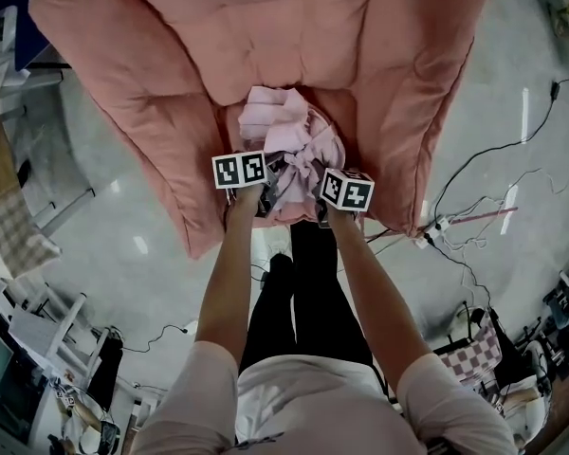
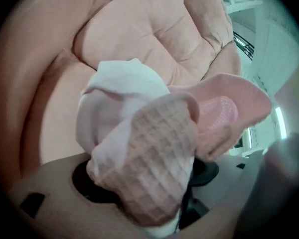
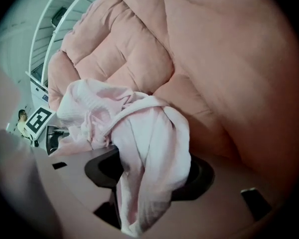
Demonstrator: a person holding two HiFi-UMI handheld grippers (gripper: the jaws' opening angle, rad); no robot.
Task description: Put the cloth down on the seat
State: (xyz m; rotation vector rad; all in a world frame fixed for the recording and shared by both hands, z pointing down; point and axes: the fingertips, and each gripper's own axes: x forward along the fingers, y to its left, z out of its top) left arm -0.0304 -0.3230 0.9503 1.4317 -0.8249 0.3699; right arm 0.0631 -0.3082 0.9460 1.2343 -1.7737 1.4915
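Observation:
A pale pink waffle-weave cloth (image 1: pixel 286 133) lies bunched on the front of the seat of a pink padded armchair (image 1: pixel 294 27). Both grippers are at its near edge. My left gripper (image 1: pixel 261 183) stands open; in the left gripper view the cloth (image 2: pixel 144 158) is heaped between and over its wide-set jaws, hiding the pads. My right gripper (image 1: pixel 327 186) is open too, and a fold of the cloth (image 3: pixel 149 153) hangs loosely through the gap between its dark pads (image 3: pixel 202 176). The seat cushion (image 2: pixel 154 29) rises behind the cloth.
The armchair's padded arms (image 1: pixel 142 112) flank the seat on both sides. Cables and a power strip (image 1: pixel 434 227) lie on the floor to the right. A checkered stool (image 1: pixel 474 354) stands at lower right, white shelving (image 1: pixel 47 330) at lower left. The person's legs (image 1: pixel 303 282) stand before the chair.

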